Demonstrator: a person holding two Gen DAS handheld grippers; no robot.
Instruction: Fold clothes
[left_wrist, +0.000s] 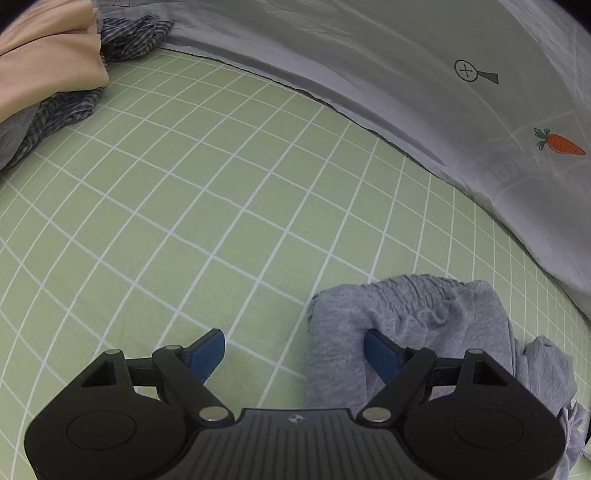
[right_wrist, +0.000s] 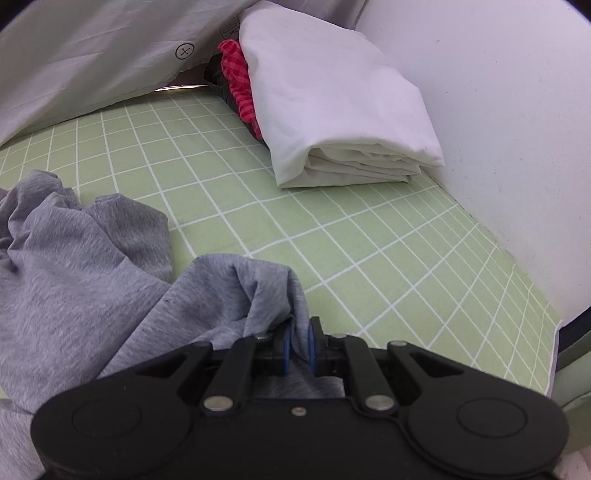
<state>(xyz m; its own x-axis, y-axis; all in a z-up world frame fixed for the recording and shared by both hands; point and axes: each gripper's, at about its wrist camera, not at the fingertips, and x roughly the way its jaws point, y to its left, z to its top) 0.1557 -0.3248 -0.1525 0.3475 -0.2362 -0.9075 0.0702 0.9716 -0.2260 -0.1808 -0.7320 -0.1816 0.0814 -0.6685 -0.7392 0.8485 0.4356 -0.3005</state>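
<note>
The right gripper's (right_wrist: 299, 345) fingers are pinched together on a bunched edge of the grey garment (right_wrist: 85, 258), the cloth squeezed between the blue pads (right_wrist: 287, 347), while the left gripper's (left_wrist: 294, 356) fingers stand wide apart, one blue pad over bare sheet (left_wrist: 166, 206) and the other tucked against a fold of the same grey garment (left_wrist: 406, 317). That garment lies crumpled on the green checked sheet, near the pale duvet (left_wrist: 406, 74) along the far side; it looks like the task has barely begun, with the piece yet to be spread flat. From where I stand, the sensible thing would be for the left gripper to slide over so the cloth edge sits squarely between both pads, then close on a single hem or corner rather than a thick wad. With both ends held, the two should draw apart to pull the fabric taut and lay it smooth on the open sheet before any fold. There is free sheet ahead, though a folded white bundle (right_wrist: 340, 110) with red checked cloth (right_wrist: 236, 77) beside it sits to the right, and a beige cloth (left_wrist: 48, 62) over a dark checked one (left_wrist: 129, 37) lies to the left, so the spread should stay between them.
</note>
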